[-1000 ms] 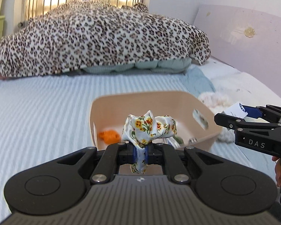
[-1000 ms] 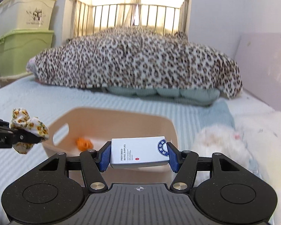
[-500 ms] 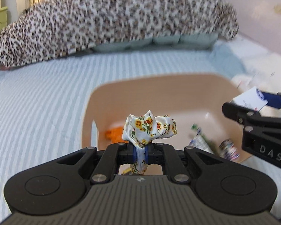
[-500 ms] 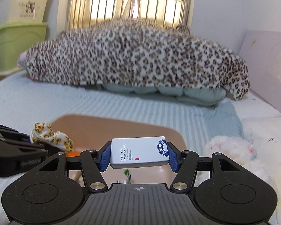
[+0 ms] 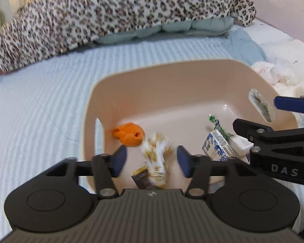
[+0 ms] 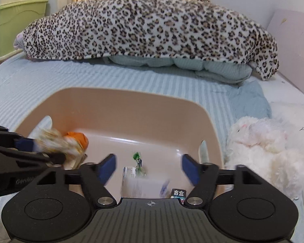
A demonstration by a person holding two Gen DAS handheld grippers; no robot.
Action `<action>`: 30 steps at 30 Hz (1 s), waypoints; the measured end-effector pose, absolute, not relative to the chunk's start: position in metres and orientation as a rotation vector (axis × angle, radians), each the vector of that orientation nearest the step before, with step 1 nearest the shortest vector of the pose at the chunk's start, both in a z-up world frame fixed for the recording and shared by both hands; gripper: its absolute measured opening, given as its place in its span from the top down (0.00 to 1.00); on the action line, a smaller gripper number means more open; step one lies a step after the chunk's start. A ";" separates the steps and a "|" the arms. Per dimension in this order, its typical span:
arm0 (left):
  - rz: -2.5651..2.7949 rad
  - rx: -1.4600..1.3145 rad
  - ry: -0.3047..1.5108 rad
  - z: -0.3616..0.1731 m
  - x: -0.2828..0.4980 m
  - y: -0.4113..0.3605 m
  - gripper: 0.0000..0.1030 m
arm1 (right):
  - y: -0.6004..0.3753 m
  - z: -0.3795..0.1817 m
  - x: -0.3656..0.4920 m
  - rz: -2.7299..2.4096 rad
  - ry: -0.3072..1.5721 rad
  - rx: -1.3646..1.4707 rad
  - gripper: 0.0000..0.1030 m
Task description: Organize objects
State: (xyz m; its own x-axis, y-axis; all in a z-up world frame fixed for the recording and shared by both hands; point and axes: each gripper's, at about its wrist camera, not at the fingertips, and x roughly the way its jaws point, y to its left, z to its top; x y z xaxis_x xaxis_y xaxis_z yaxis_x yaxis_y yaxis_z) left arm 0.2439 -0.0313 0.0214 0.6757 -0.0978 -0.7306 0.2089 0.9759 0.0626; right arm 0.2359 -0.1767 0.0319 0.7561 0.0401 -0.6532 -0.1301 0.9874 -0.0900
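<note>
A beige plastic basket sits on the striped bed; it also shows in the right wrist view. My left gripper is open above its near edge, and the floral scrunchie is blurred, falling between the fingers. My right gripper is open over the basket's right side, with the white box blurred just below it. In the basket lie an orange scrunchie, a blue-patterned carton, a green-tipped item and a dark packet.
A leopard-print blanket is heaped over pale pillows at the back. A white plush toy lies right of the basket. Green storage bins stand at the far left. A pinkish headboard runs along the right.
Both grippers moved over the basket and opened. The floral scrunchie left the left fingers and the white box left the right fingers; both are dropping into the basket.
</note>
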 end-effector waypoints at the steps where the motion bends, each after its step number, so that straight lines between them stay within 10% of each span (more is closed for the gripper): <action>1: -0.172 0.156 0.798 0.026 0.239 -0.030 0.37 | -0.177 0.036 0.231 0.091 0.697 -0.133 0.16; 30: -0.159 0.088 0.729 0.083 0.094 0.006 0.29 | -0.193 0.098 0.071 0.103 0.669 -0.053 0.04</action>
State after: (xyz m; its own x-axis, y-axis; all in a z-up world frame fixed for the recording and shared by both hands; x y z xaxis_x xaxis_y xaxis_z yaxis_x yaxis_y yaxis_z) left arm 0.0937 0.0060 0.0825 0.7343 -0.1133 -0.6693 0.1748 0.9843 0.0252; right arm 0.0706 -0.1932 0.0979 0.7798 0.0786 -0.6210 -0.1127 0.9935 -0.0159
